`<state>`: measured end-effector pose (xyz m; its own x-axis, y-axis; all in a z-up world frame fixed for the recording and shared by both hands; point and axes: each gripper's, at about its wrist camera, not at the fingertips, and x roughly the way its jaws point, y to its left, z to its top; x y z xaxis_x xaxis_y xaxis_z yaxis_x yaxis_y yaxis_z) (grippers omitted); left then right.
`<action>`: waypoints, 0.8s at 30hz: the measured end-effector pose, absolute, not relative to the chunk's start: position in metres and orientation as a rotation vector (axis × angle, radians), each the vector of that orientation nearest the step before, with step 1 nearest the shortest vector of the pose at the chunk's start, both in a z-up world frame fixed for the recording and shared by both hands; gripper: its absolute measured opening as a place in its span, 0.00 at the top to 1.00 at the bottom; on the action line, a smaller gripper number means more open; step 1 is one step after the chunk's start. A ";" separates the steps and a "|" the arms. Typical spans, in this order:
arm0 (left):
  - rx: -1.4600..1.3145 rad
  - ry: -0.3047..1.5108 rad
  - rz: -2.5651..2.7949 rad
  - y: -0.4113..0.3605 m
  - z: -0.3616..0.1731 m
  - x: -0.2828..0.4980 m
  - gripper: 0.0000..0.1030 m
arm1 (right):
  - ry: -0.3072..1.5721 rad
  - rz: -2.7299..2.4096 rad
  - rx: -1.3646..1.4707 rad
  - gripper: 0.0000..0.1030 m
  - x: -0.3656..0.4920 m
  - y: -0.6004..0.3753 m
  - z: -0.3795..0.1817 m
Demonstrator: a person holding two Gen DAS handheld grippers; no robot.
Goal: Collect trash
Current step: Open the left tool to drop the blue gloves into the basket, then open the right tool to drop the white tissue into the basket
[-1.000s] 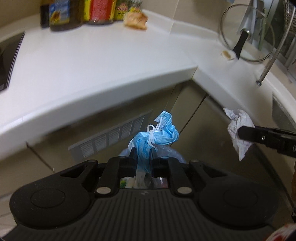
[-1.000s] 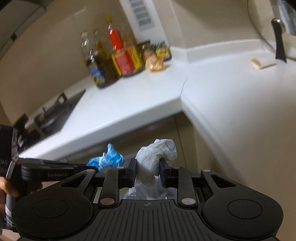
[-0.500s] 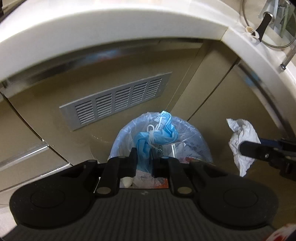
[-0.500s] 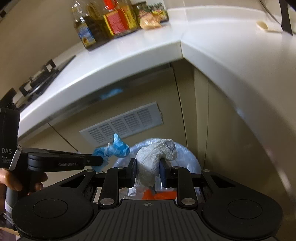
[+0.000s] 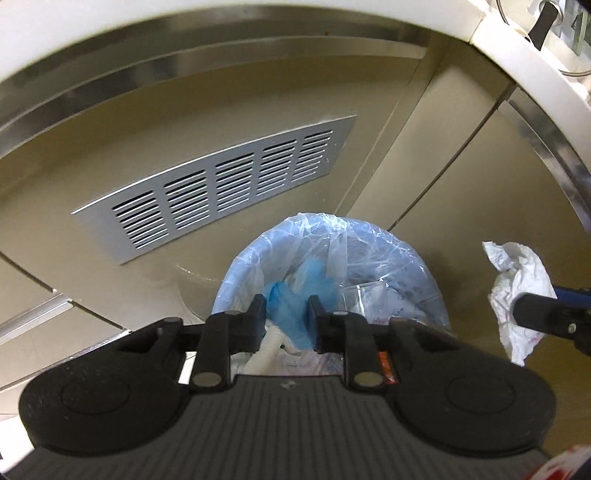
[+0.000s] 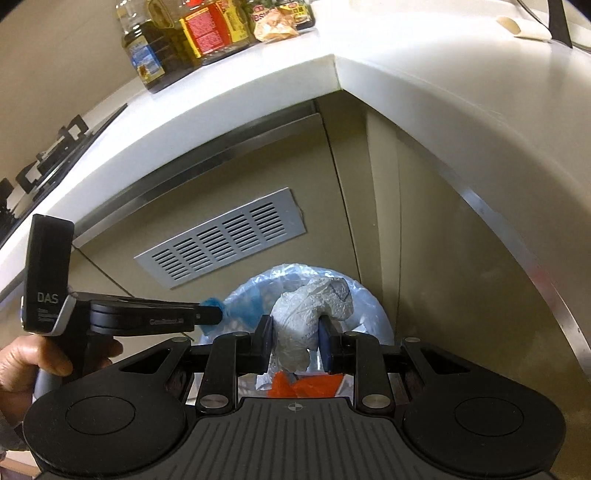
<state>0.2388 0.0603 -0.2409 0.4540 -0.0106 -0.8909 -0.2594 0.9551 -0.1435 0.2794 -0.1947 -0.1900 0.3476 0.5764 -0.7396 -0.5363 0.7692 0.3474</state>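
Note:
A bin lined with a clear bluish bag stands on the floor under the counter corner, with trash inside. My left gripper hangs right over it and its jaws are opening. The crumpled blue face mask sits loose between the spread fingers and sags down into the bag. My right gripper is shut on a crumpled white tissue, held above the bin's right side. In the left wrist view the tissue shows at the right, just outside the rim. A hand holds the left gripper, the mask at its tip.
Beige cabinet doors with a grey vent grille stand behind the bin. The white counter edge overhangs above. Oil and sauce bottles and a crumpled wrapper sit on the counter; a stove is at the left.
Both grippers have come down from counter height to just over the bin. The left jaws have parted and the blue mask has slipped lower between them. The tissue stays gripped.

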 end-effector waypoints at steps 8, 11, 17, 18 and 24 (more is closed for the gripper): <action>-0.296 1.098 0.144 0.064 -0.241 0.237 0.68 | 0.999 0.715 0.053 0.75 0.282 -0.197 -0.195; -0.301 1.096 0.148 0.068 -0.236 0.233 0.68 | 1.008 0.735 0.053 0.74 0.285 -0.190 -0.197; -0.297 1.091 0.200 0.081 -0.221 0.220 0.68 | 1.020 0.796 0.044 0.74 0.286 -0.169 -0.203; -0.292 1.093 0.206 0.084 -0.220 0.219 0.68 | 1.025 0.807 0.040 0.74 0.286 -0.163 -0.205; -0.297 1.085 0.249 0.098 -0.212 0.211 0.68 | 1.028 0.845 0.012 0.74 0.286 -0.132 -0.217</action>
<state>0.2114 0.0984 -0.2118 0.4461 0.0531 -0.8934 -0.3414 0.9328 -0.1151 0.2857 -0.1319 -0.2167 0.2381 0.6222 -0.7457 -0.6116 0.6925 0.3826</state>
